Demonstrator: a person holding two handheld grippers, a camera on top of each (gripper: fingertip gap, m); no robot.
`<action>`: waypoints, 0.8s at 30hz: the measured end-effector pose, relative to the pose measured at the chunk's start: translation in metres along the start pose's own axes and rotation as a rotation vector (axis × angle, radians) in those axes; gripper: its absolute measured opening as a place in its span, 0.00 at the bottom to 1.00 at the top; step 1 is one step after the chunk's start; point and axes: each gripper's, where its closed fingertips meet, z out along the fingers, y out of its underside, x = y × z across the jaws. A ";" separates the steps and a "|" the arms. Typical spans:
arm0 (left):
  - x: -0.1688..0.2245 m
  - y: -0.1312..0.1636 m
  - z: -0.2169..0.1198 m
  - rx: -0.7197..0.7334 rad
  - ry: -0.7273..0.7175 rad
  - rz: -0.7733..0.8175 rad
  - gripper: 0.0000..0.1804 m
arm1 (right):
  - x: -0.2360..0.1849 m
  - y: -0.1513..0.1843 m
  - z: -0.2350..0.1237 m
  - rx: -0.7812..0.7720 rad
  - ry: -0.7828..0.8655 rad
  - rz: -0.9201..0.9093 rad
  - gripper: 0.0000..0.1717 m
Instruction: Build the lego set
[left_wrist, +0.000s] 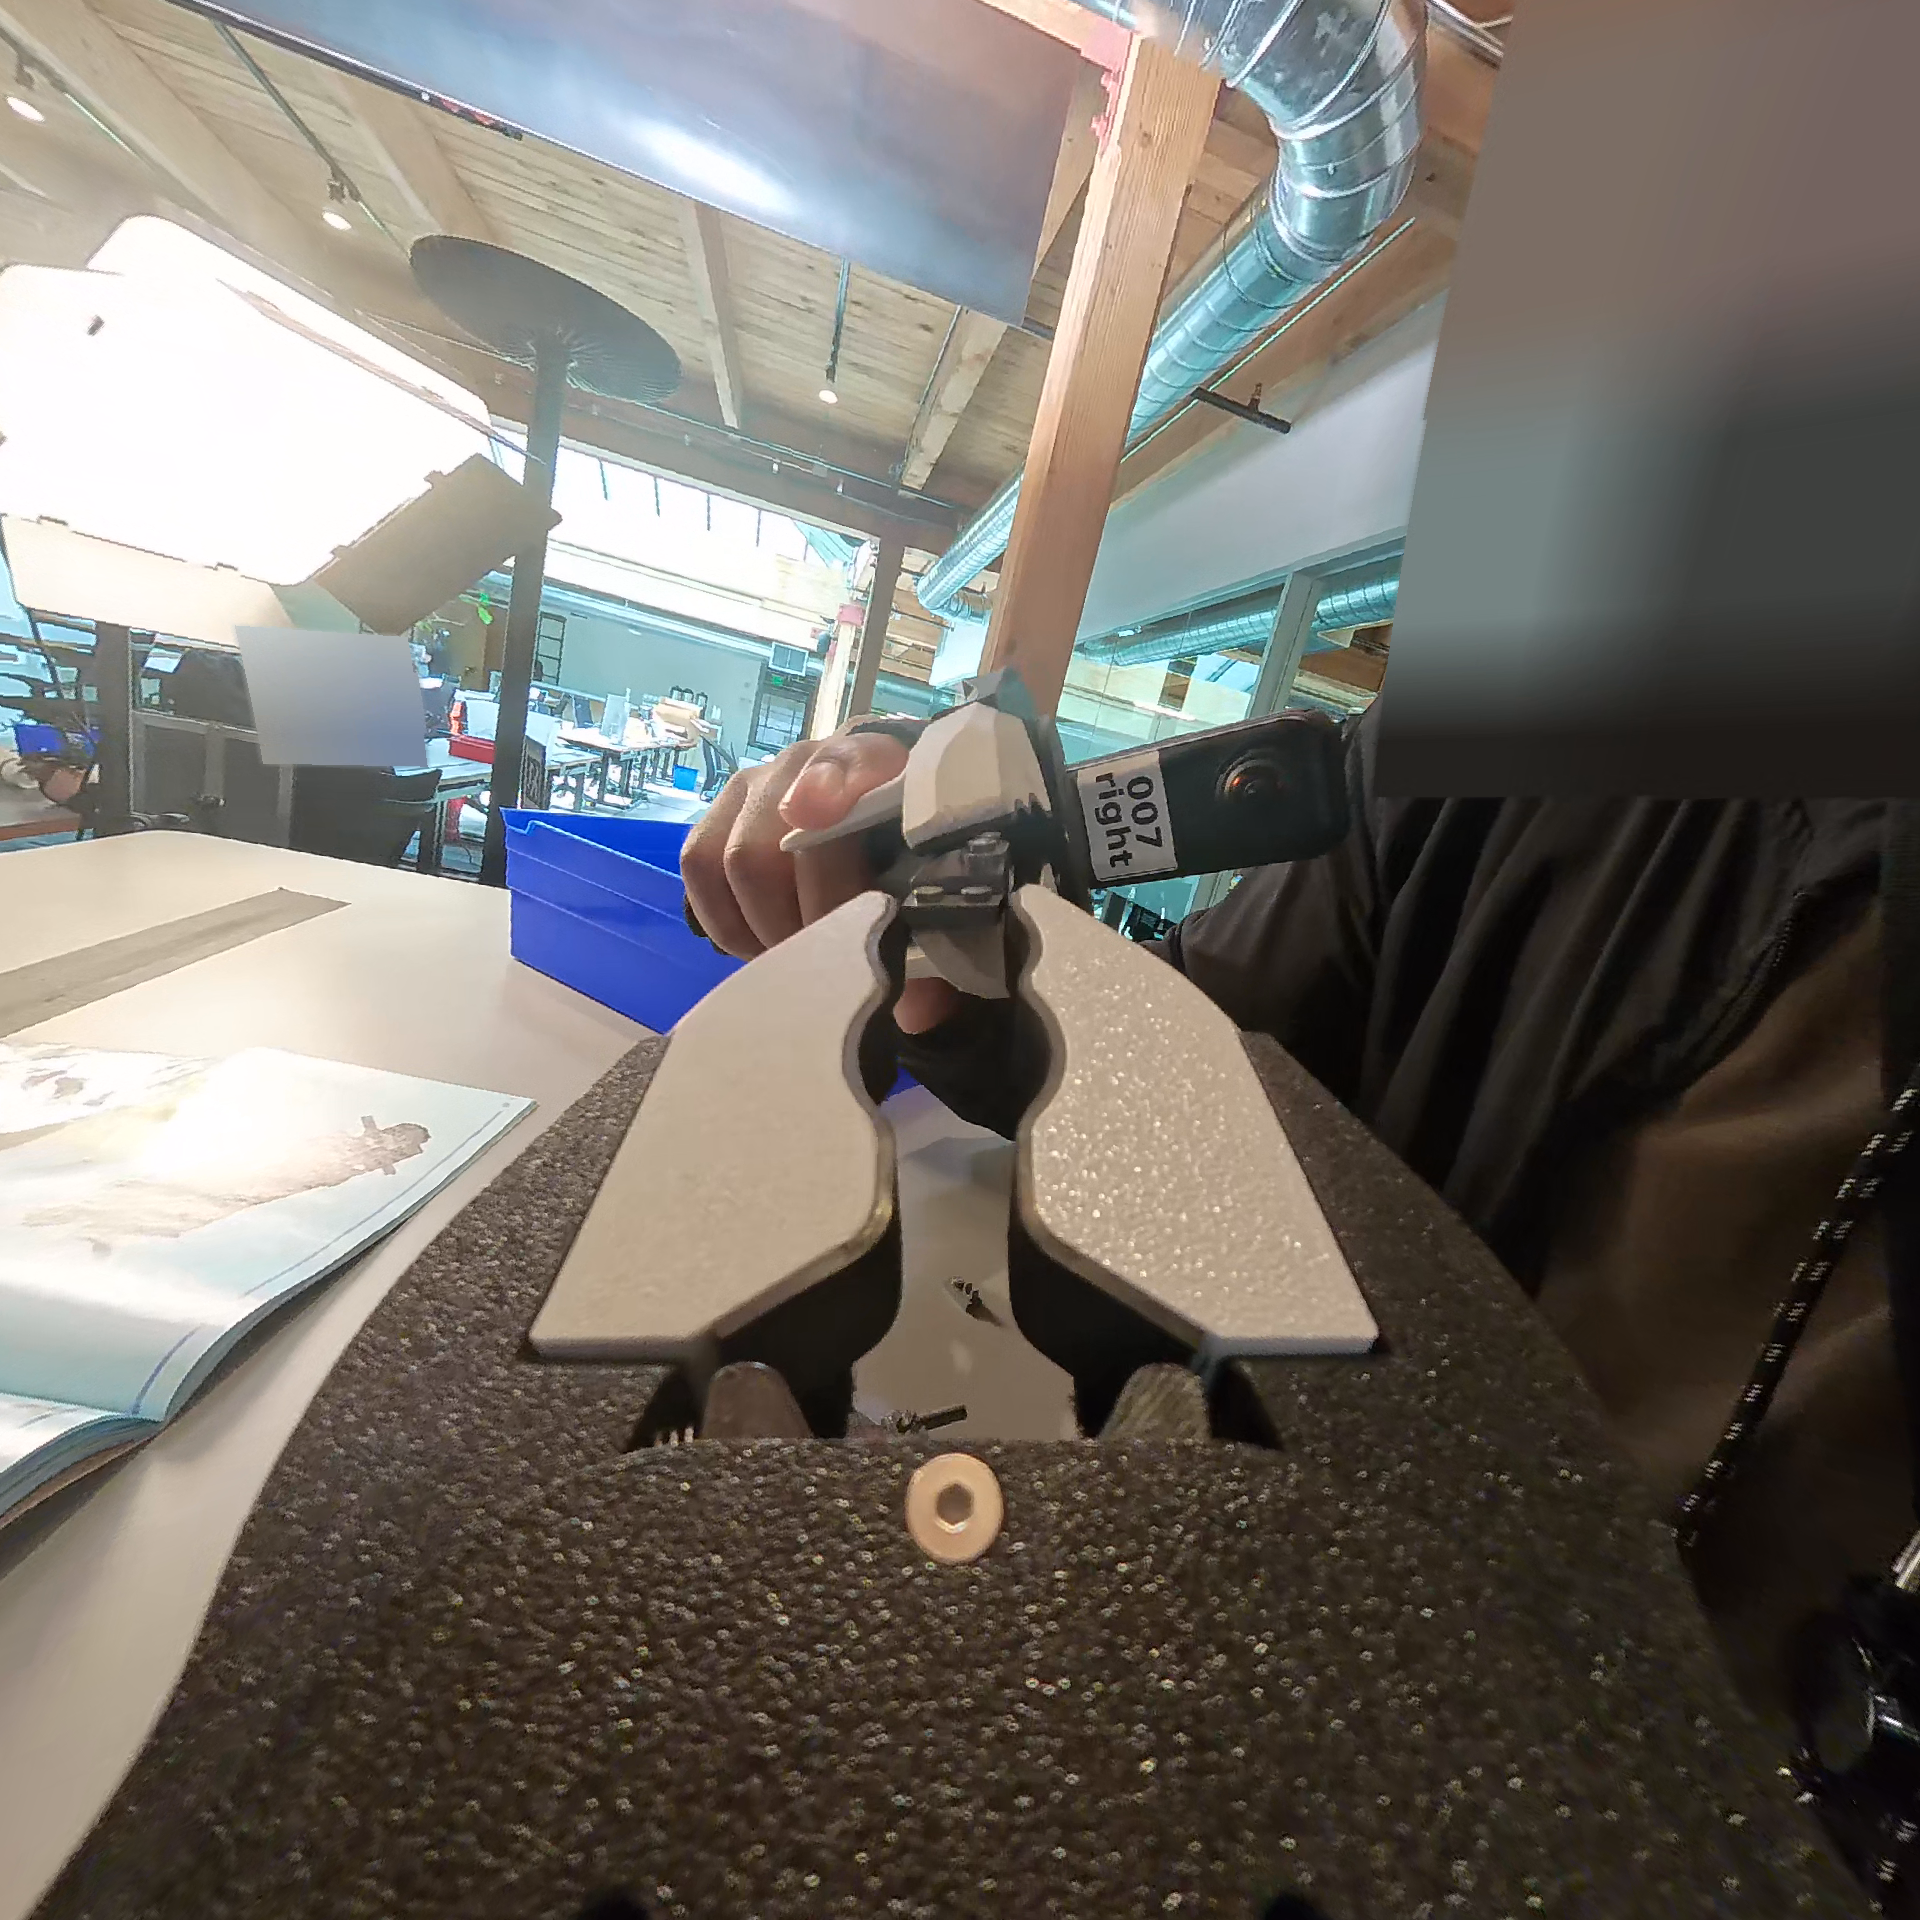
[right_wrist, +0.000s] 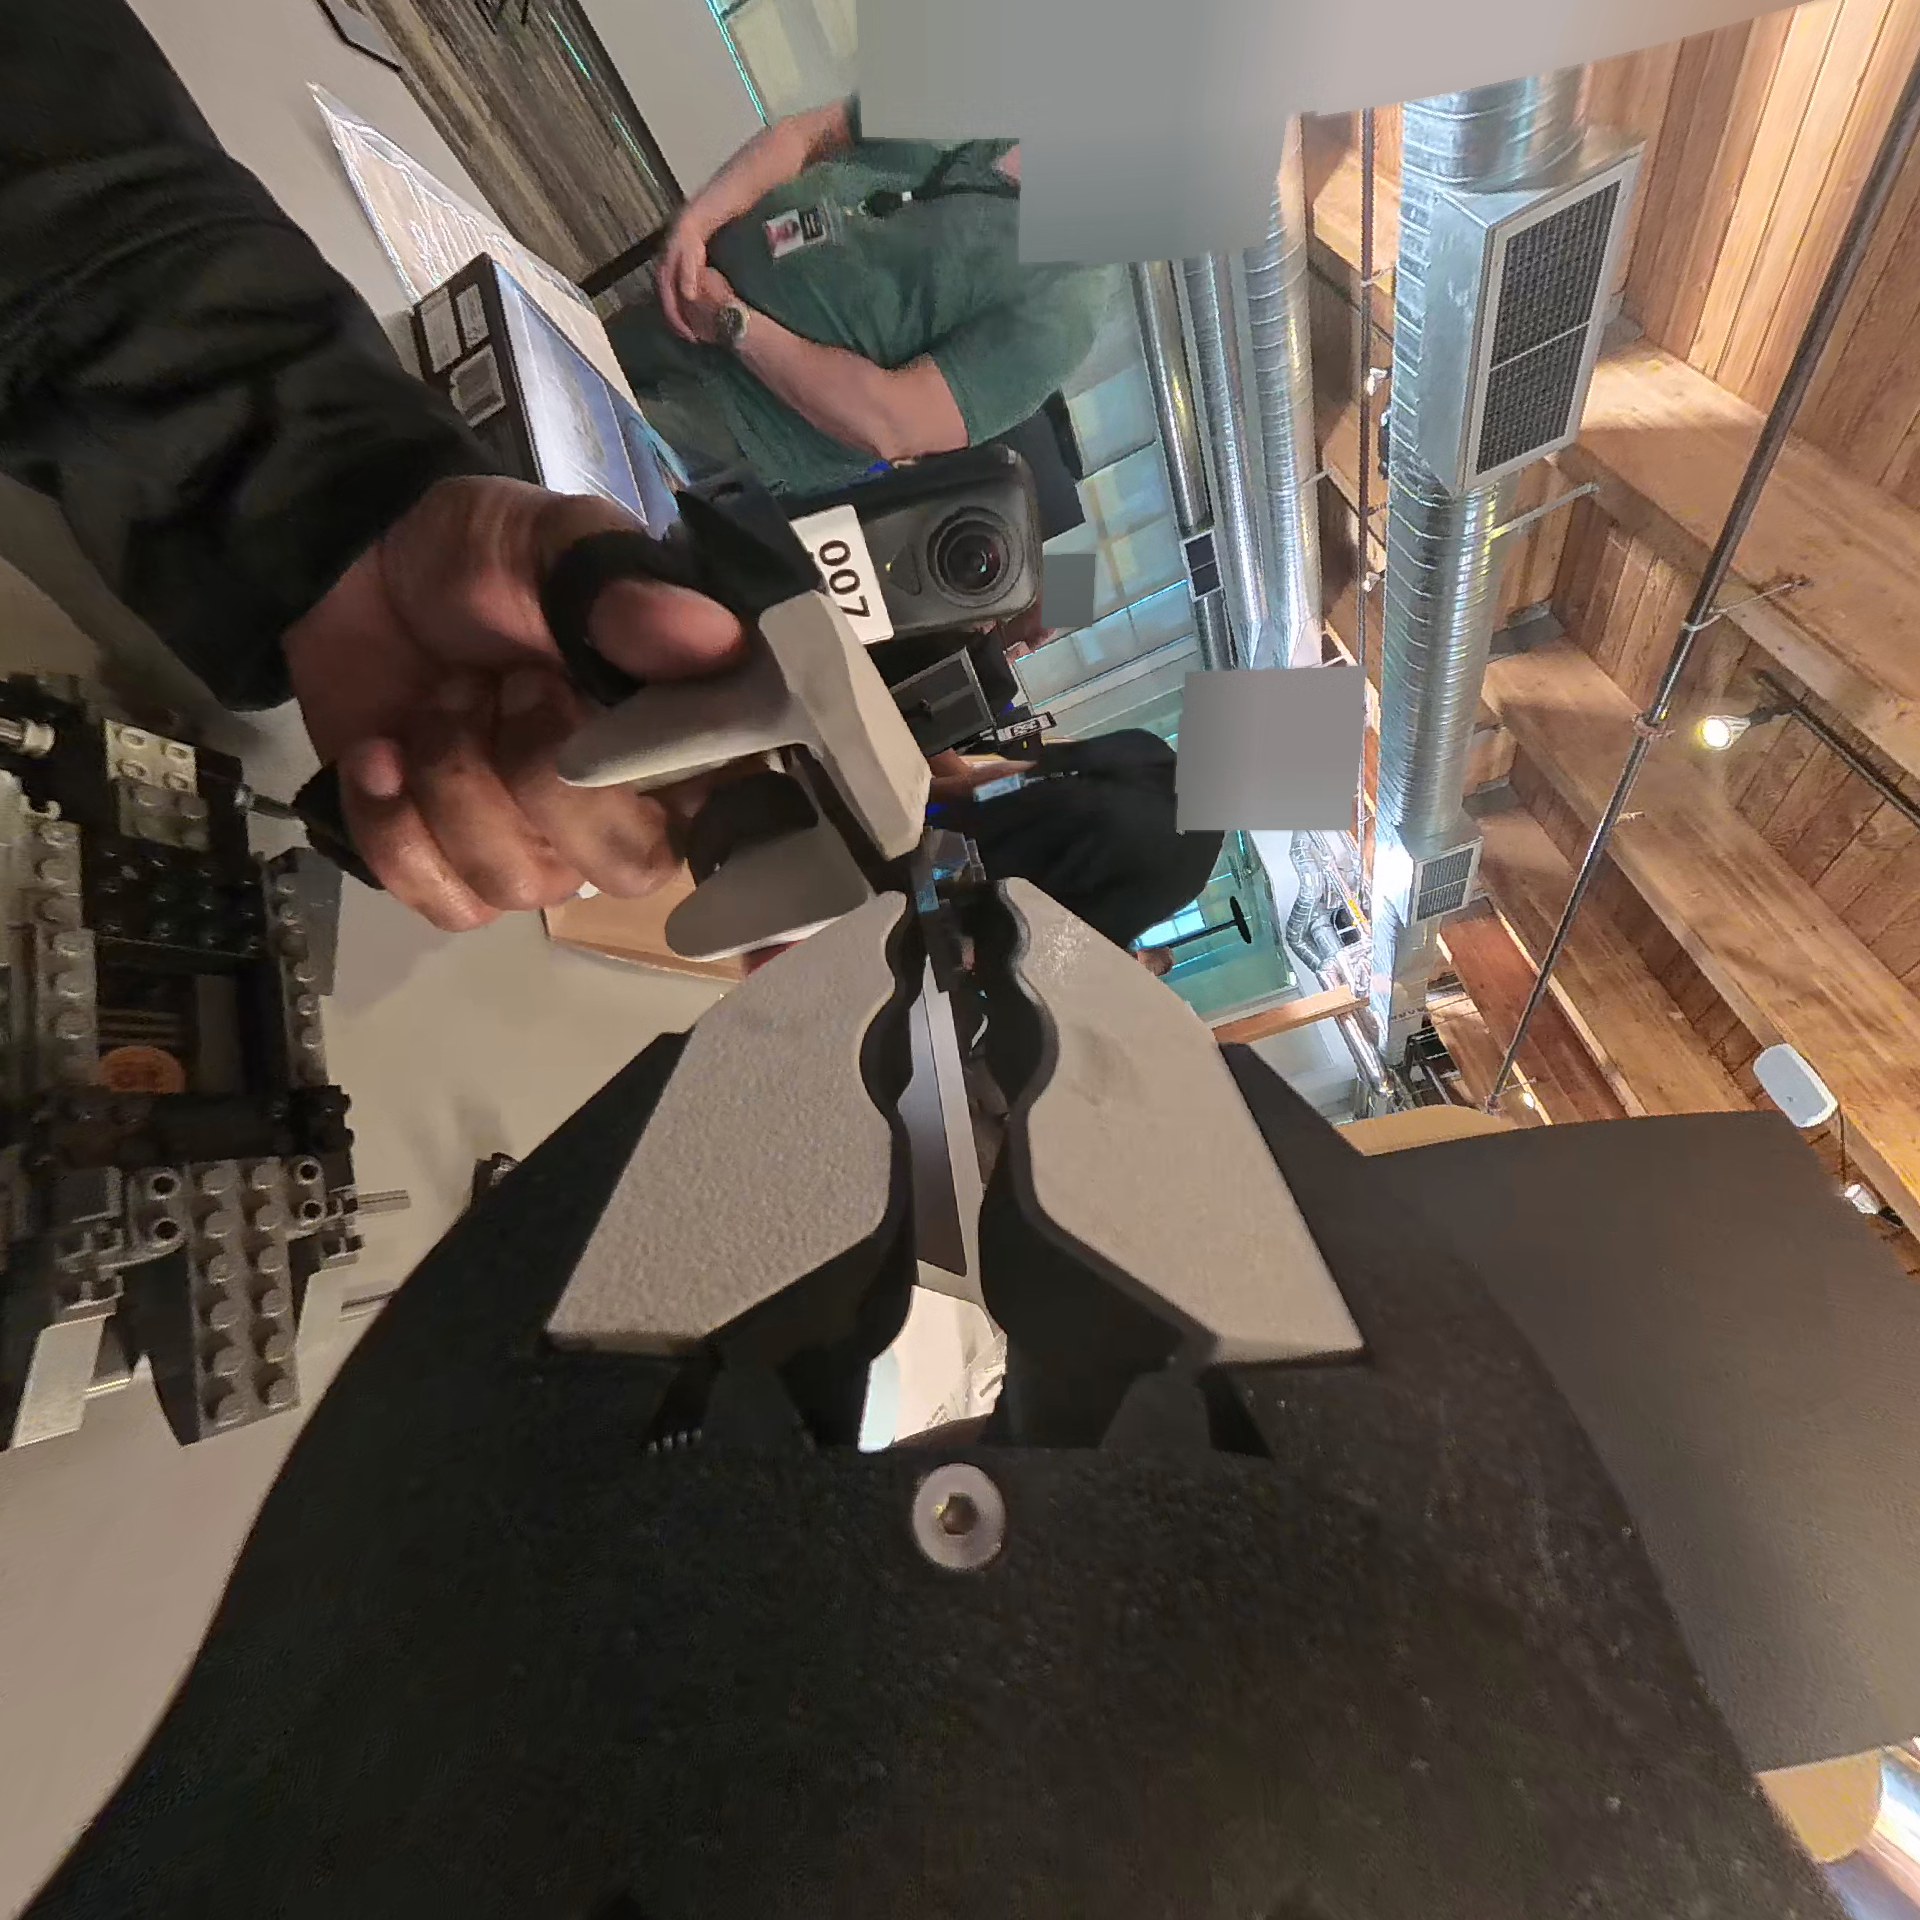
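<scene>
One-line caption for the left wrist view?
Both grippers meet on a small dark grey studded plate, above an open booklet.

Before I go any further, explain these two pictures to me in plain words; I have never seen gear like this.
There is no robot here. A person carries two hand-operated grippers, each with a camera looking along its two grey fingers. One picture comes from the left gripper, the other from the right gripper, so each also shows the other gripper farther off. Both pairs of jaws meet on one small grey studded brick, held up above the white table. On the table lie an open booklet and a grey and black brick model, with a blue bin at its far edge.
</scene>
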 end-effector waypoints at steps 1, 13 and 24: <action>0.000 0.000 0.000 -0.001 -0.002 -0.003 0.10 | 0.000 0.000 0.000 0.001 0.001 -0.002 0.05; -0.001 -0.003 0.000 0.024 -0.007 0.019 0.09 | 0.003 -0.001 0.002 0.003 0.048 -0.011 0.06; -0.001 -0.020 -0.011 -0.004 -0.084 0.140 0.09 | -0.017 0.040 -0.062 -0.219 -0.113 0.503 0.16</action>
